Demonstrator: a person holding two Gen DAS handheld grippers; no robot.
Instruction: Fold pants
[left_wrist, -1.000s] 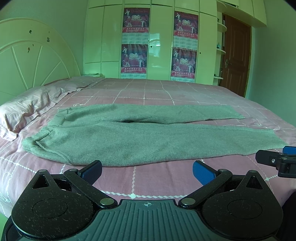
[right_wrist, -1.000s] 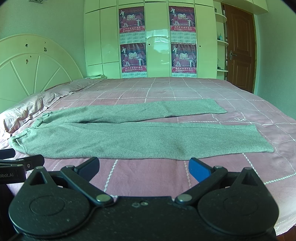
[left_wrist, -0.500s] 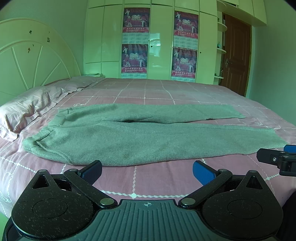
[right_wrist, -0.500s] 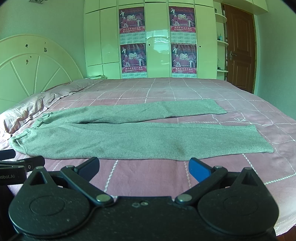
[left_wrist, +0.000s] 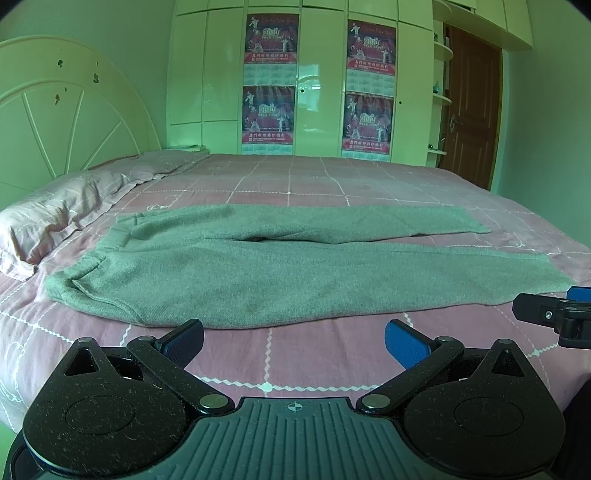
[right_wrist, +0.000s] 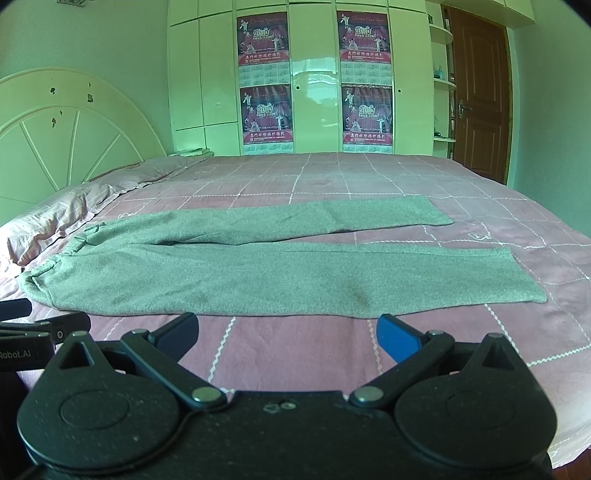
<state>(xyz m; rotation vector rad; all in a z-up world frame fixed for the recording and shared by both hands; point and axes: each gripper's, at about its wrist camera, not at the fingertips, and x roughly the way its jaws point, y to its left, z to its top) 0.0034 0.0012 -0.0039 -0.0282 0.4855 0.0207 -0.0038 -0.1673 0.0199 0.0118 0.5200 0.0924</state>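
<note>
Grey pants (left_wrist: 280, 273) lie flat across the pink checked bed (left_wrist: 332, 177), waistband at the left near the pillow, both legs stretched to the right, the far leg angled away. They also show in the right wrist view (right_wrist: 258, 273). My left gripper (left_wrist: 293, 341) is open and empty, just in front of the near leg's edge. My right gripper (right_wrist: 286, 334) is open and empty, also just short of the near leg. Each gripper shows at the edge of the other's view.
A pink pillow (left_wrist: 55, 218) lies at the left by the cream headboard (left_wrist: 66, 110). White wardrobes with posters (left_wrist: 269, 77) stand behind the bed. A brown door (left_wrist: 469, 110) is at the far right.
</note>
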